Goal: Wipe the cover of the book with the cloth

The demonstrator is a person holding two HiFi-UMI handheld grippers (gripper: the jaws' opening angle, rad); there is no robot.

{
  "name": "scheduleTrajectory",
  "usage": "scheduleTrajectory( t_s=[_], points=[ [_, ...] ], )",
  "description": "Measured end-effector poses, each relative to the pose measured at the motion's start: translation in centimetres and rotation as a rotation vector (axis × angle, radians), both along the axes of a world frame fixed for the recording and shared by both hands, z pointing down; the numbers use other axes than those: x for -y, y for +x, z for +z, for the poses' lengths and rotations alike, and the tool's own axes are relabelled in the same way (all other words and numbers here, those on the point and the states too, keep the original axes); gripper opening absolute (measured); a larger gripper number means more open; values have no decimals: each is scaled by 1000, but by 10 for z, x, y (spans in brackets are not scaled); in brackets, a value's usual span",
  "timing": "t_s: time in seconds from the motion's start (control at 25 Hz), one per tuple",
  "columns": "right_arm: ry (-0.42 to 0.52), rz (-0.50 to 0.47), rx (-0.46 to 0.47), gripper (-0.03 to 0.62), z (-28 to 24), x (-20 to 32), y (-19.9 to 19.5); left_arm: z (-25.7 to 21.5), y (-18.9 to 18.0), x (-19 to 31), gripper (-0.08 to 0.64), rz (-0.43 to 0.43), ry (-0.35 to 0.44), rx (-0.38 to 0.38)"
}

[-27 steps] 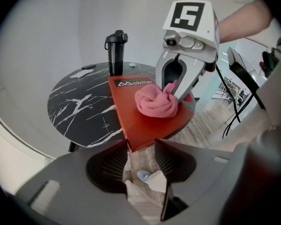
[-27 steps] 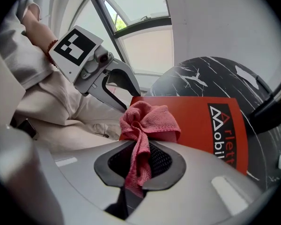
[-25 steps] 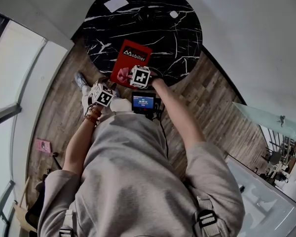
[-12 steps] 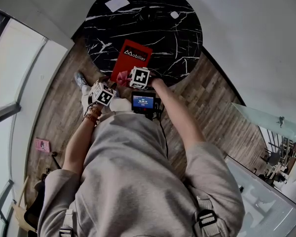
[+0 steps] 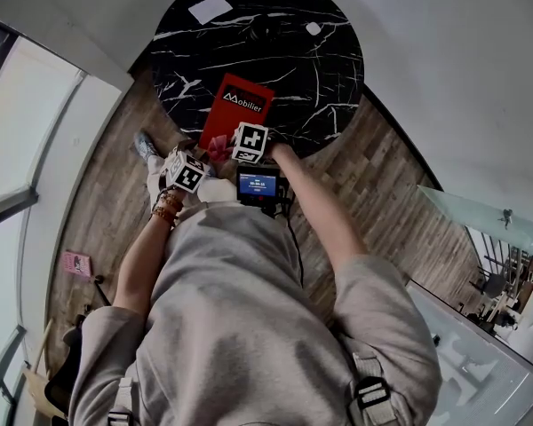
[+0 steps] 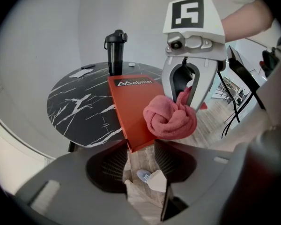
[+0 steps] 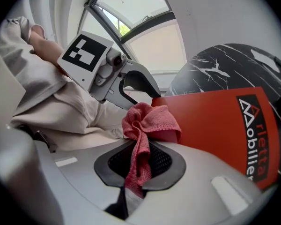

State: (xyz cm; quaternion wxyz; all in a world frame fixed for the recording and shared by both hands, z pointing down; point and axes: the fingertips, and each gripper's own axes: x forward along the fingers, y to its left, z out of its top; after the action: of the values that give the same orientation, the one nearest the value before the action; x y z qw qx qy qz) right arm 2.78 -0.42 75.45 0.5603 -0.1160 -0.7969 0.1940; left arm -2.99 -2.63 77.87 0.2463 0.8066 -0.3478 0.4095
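A red book juts over the near edge of the round black marble table. Its near corner sits between the jaws of my left gripper, which is shut on it. From the right gripper view, the left gripper fingers converge on that same corner. My right gripper is shut on a pink cloth. The bunched cloth rests against the cover near its lower end, under the right gripper. From the head view the cloth lies between both grippers.
A black lidded tumbler stands on the table behind the book. A white sheet and a small white item lie at the far side. Wooden floor surrounds the table. Windows run along the left.
The right gripper and the cloth have slid a little toward the book's near end. The left gripper and the book have hardly moved.
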Motion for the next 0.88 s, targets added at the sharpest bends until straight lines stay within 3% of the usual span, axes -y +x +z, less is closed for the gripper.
scheduleTrajectory(
  t_s=[0.2,0.28,0.4,0.6,0.72,0.88],
  points=[
    [-62,85,77,63,-13,19,1,1,0,0,179,-3,1,-7],
    [-44,149,119,63,-23,47,-1,1,0,0,179,-1,-1,-8],
    [94,272,147,64,-38,109,-1,0,3,-4,178,21,-1,-7],
    [400,410,76,64,-45,198,5,1,8,-9,175,46,-3,-11],
    [475,442,22,64,-41,223,3,0,7,-10,175,61,-2,-5],
    [491,431,-25,64,-33,232,-2,0,10,-15,172,85,0,6]
  ],
)
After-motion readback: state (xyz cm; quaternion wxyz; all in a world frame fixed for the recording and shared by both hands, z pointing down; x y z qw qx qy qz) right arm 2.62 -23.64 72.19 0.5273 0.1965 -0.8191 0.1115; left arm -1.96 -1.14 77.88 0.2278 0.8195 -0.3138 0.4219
